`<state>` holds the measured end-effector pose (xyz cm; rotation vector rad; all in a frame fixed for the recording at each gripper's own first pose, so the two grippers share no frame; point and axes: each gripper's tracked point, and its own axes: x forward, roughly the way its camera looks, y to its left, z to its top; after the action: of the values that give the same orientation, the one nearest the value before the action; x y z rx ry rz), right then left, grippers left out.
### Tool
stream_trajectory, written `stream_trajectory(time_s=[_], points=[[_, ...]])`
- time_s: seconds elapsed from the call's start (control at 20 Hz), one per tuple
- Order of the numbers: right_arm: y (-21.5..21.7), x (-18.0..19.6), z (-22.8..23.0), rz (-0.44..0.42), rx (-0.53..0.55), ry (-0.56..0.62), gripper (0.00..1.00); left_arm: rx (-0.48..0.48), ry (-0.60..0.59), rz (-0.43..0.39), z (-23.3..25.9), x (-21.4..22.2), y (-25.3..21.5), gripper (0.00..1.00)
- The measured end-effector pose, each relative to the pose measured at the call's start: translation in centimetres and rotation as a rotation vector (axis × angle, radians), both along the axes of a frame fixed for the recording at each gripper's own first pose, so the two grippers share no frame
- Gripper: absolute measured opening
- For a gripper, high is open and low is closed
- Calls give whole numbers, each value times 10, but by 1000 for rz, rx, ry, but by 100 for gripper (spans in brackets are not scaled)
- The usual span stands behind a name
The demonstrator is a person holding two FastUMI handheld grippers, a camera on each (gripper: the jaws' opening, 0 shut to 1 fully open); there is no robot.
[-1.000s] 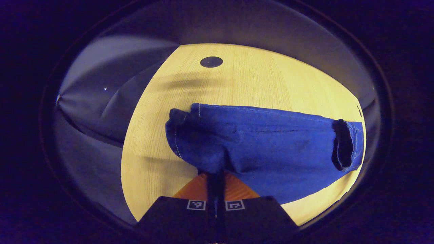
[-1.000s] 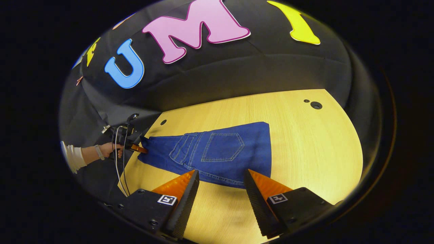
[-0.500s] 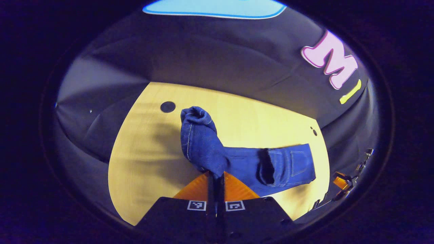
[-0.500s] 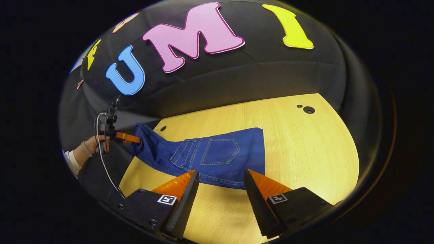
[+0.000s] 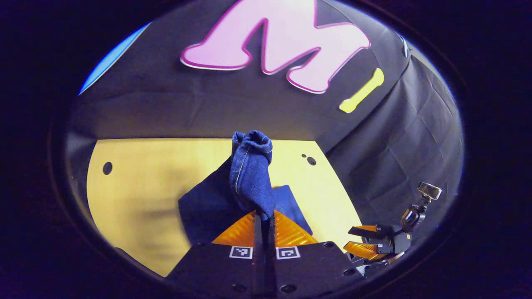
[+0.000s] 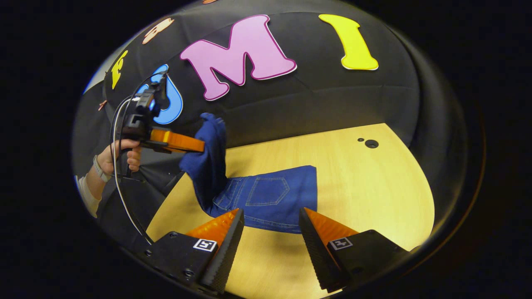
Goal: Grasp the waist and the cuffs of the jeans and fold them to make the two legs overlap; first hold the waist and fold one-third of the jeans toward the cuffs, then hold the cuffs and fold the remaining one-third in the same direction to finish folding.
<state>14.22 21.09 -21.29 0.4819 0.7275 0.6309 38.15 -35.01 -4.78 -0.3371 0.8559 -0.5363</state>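
Note:
Blue jeans (image 6: 270,195) lie on the wooden table (image 6: 374,187), back pocket up, with the waist part folded. Their cuff end (image 6: 208,158) is raised off the table and hangs in a steep fold. My left gripper (image 5: 264,214) is shut on the bunched cuffs (image 5: 251,166), which stand up right before its camera. In the right gripper view, the left gripper (image 6: 199,145) is held high at the left by a hand (image 6: 124,155). My right gripper (image 6: 270,226) is open above the near edge of the jeans and holds nothing. The left gripper view has the right gripper (image 5: 351,238) at the lower right.
The table has small dark holes near its corners (image 6: 371,143) (image 5: 107,167). Bare wood lies to the right of the jeans (image 6: 365,207). Black cloth walls (image 6: 311,99) close in the booth behind the table. A cable (image 6: 120,199) hangs from the left gripper.
My left gripper has lifted the cuff end high off the table and carried it toward the folded waist part. The right gripper has stayed open over the near edge.

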Motion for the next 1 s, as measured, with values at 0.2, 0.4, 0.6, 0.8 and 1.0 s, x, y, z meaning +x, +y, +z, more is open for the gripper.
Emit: stream_trajectory(time_s=[0.2, 0.4, 0.6, 0.8, 1.0], points=[[-28, -1, -22, -2, -45, 7, 82, 129, 102, -70, -81, 6, -58, 6], [-42, 0, -45, 29, -84, 20, 82, 220, 183, -95, -138, -11, -79, 7], [-42, 4, -47, 52, -62, 22, 82, 118, 179, -89, -133, -21, -111, 50], [-43, 1, -32, 40, -50, -11, 82, -20, -6, -49, -81, -23, -122, 85], [-46, -17, -1, 41, -95, -107, 82, -11, -249, -7, -16, -51, -85, 95]])
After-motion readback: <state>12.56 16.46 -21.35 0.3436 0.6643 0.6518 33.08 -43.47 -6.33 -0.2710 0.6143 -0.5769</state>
